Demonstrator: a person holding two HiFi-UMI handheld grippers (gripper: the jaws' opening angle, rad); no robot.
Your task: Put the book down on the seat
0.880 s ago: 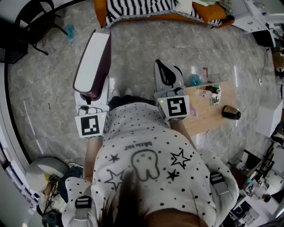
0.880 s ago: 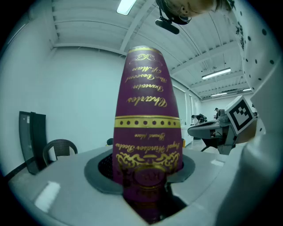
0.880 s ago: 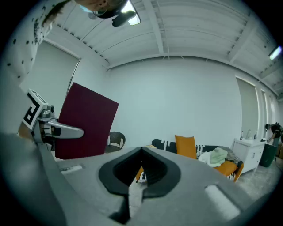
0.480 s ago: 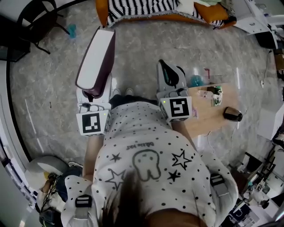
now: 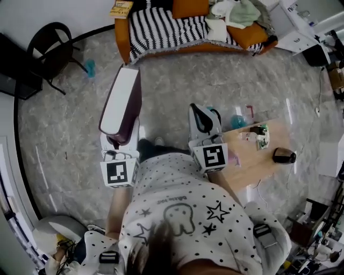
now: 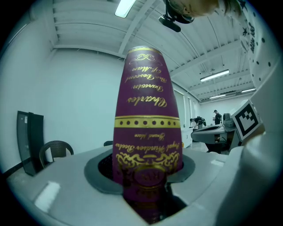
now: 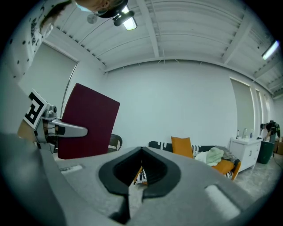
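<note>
Maroon with gold lettering, the book [image 6: 148,132] sits clamped in your left gripper [image 5: 119,140], page edge up, out over the grey floor [image 5: 177,80], while your right gripper [image 5: 203,115] alongside has its jaws together on nothing, and the striped sofa [image 5: 161,32] waits well ahead.

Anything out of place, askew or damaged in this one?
The book is clamped by one end in the left gripper, its gold lettering upside down in the left gripper view. Loose clothes lie heaped at the sofa's right end in the head view. Nothing looks spilled or damaged.
</note>
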